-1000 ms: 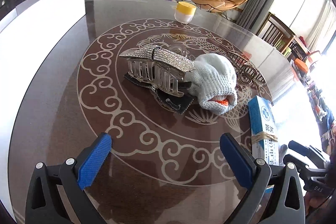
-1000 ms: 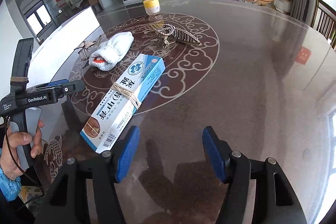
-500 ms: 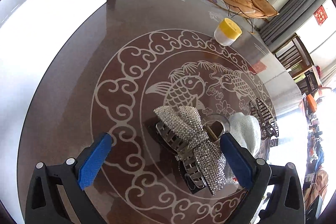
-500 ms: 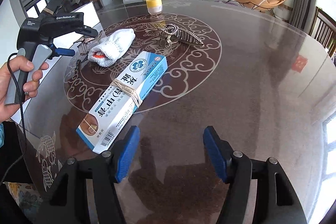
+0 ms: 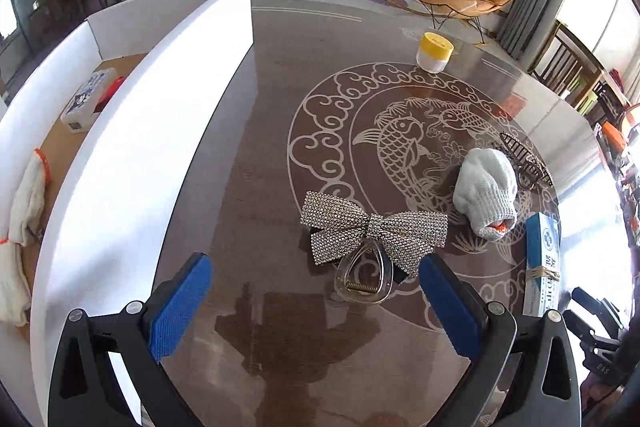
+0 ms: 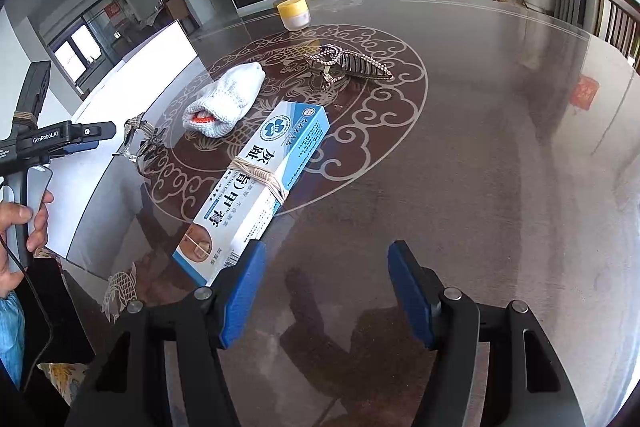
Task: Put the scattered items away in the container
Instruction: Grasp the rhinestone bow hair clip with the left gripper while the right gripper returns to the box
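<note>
the rhinestone bow clip (image 5: 374, 229) lay flat on the surface (image 5: 260, 155), bow side up, just ahead of the left tool (image 5: 316, 293), whose blue pads stood wide apart with nothing pinched between them; the clip's clear handle loop sat nearest that gap, so it looked like the next pick. just right of the clip lay the rolled white glove (image 5: 486, 197), and beyond the glove a dark toothed hair claw (image 5: 526, 163). further right of the clip was the blue ointment box (image 5: 542, 261), bound with a rubber band. well left of the clip rose the white container (image 5: 160, 131), already holding gloves and a small box, likely set close so each carry stayed short. far behind the clip stood a yellow-lidded jar (image 5: 434, 53). the right tool (image 6: 324, 285) hung released over bare surface beside the box's near end.
</note>
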A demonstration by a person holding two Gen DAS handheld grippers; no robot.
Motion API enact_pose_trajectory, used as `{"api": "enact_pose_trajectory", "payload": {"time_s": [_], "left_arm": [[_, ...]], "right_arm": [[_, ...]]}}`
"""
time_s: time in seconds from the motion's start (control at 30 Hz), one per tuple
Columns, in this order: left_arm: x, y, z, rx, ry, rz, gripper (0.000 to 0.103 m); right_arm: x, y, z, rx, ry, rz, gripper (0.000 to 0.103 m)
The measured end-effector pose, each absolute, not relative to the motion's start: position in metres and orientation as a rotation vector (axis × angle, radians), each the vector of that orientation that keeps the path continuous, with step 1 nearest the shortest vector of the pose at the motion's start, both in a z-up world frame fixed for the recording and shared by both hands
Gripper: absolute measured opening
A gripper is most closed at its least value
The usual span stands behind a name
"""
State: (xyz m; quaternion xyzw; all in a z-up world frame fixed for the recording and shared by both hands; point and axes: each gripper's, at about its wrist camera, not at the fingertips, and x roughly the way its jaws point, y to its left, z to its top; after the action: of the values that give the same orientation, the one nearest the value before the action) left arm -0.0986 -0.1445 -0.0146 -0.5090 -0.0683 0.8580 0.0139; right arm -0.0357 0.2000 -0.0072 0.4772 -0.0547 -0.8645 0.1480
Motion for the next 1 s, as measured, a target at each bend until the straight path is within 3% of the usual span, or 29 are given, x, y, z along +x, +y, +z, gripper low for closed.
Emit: {"api": "enact_pose_trajectory", "payload": {"time_s": [0.1,0.17,0.4,0.57,0.67,0.83,1.0], "left_arm": [[-0.109,-0.153,-0.02,-1.572,-0.589,2.626,0.103],[-0.122,-0.149,-0.019,-1.588,-0.668,2.653,0.103],[-0.129,-0.125,-0.04,-1.762,-0.416,2.713,0.103],[-0.085,-0.151,-0.036,-1.713,-0.382,2.799,0.103],[-0.095,-0.153,-0.033,-1.678,-0.367,2.784,0.103],[-0.114,-0.142,-0.045,-1.739,-0.17,2.771,0.103],[-0.119,-0.14,-0.064,-1.779,-0.164,2.74,0.103]], "right_arm": [[-0.036,0.197,-0.008,1.366,-0.124,-2.498,0.065],[-0.036,0.193,-0.008,1.359,-0.082,-2.511,0.065],[-0.032,0.179,-0.012,1.334,0.111,-2.533,0.065],[-0.036,0.186,-0.011,1.347,0.034,-2.524,0.065],[-0.039,0.191,-0.01,1.353,-0.04,-2.513,0.065],[-0.037,0.198,-0.009,1.355,-0.111,-2.508,0.065],[-0.037,0.202,-0.009,1.353,-0.131,-2.519,0.065]]}}
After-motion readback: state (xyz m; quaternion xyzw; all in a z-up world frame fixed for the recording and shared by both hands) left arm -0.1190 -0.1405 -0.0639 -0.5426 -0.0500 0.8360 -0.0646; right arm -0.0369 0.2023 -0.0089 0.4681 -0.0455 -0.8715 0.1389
